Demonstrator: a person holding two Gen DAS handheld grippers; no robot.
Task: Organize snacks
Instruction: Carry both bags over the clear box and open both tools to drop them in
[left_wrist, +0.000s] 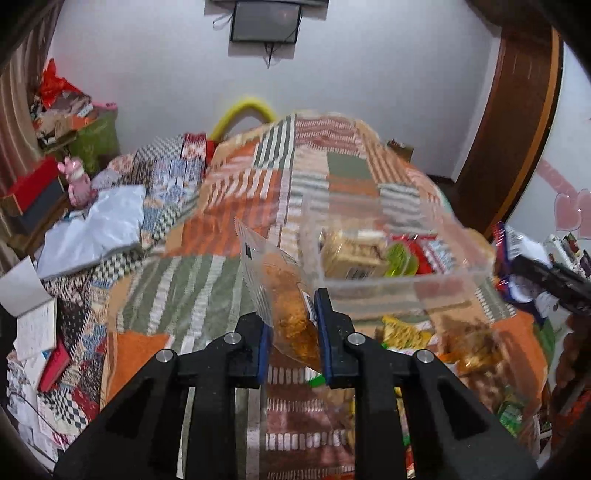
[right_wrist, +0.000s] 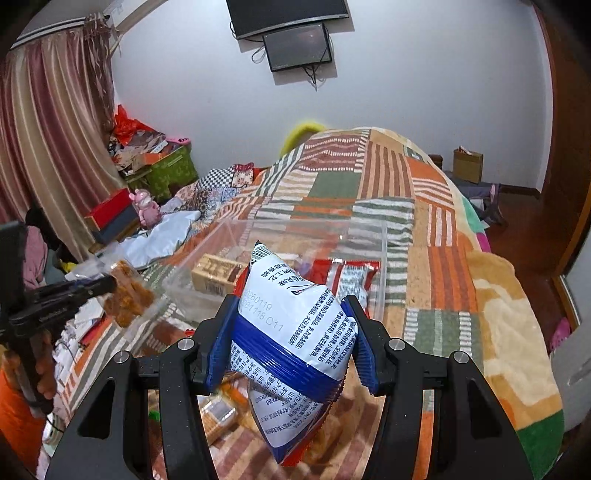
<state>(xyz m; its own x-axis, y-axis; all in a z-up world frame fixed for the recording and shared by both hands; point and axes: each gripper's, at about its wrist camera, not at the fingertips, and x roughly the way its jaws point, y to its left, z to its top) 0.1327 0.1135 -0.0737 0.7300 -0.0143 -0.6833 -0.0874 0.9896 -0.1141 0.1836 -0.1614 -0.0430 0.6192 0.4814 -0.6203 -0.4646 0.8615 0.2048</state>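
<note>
My left gripper (left_wrist: 291, 325) is shut on a clear bag of golden-brown fried snacks (left_wrist: 291, 295), held above the quilt just left of a clear plastic bin (left_wrist: 461, 273). The bin holds a tan biscuit pack (left_wrist: 351, 251), a green item (left_wrist: 400, 258) and red packets. My right gripper (right_wrist: 291, 332) is shut on a white-and-blue snack packet (right_wrist: 291, 332), held in front of the same bin (right_wrist: 384, 236), which shows the biscuit pack (right_wrist: 214, 275) and a red packet (right_wrist: 351, 277). The left gripper with its bag (right_wrist: 125, 299) appears at the left of the right wrist view.
The bin sits on a bed with a patchwork quilt (left_wrist: 258, 192). More loose snack packs (left_wrist: 469, 350) lie on the quilt near me. Papers, boxes and a pink toy (left_wrist: 77, 184) clutter the left side. A wall screen (right_wrist: 299, 46) hangs at the far end.
</note>
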